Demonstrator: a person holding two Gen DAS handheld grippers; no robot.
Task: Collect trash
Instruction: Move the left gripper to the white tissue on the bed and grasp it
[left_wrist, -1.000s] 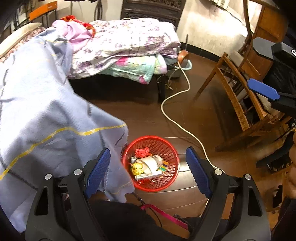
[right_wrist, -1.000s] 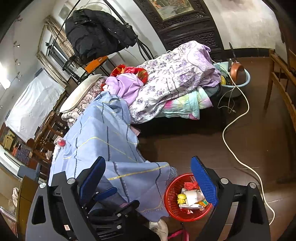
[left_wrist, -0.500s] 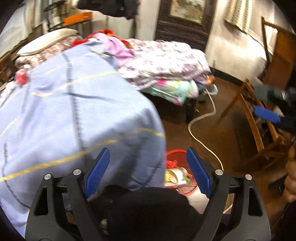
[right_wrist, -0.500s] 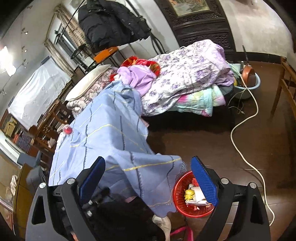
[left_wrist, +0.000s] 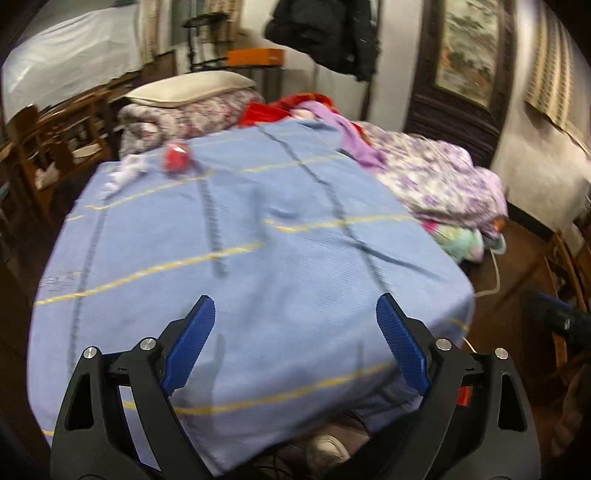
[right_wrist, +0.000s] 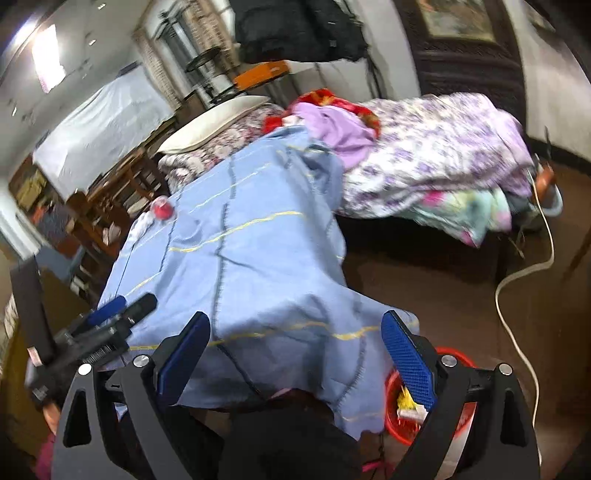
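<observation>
Reaching for the next pieces of trash is judged to be the step in hand, and it is best done by carrying one gripper across the blue checked cloth (left_wrist: 251, 280) to its far left corner. A crumpled white scrap (left_wrist: 123, 173) lies there, with a small red piece (left_wrist: 177, 158) just beside it on its right; both are smeared by blur, so what they are made of cannot be told. Each should be approached from above and pinched clear of the cloth, lest the fabric be gathered up too.

The left gripper (left_wrist: 295, 341) is seen with its jaws opening and nothing between them; only cloth lies beyond. The right gripper (right_wrist: 295, 358) is likewise spread and empty.

Further right, the red basket (right_wrist: 391, 424) stands on the dark floor under the hanging edge of the cloth, with trash inside. It is largely covered by the right gripper's own finger in the right wrist view and is lost from the left wrist view altogether. A white cable (right_wrist: 517, 280) trails across the floor nearby. Whether more trash is concealed under the cloth cannot be made out.
</observation>
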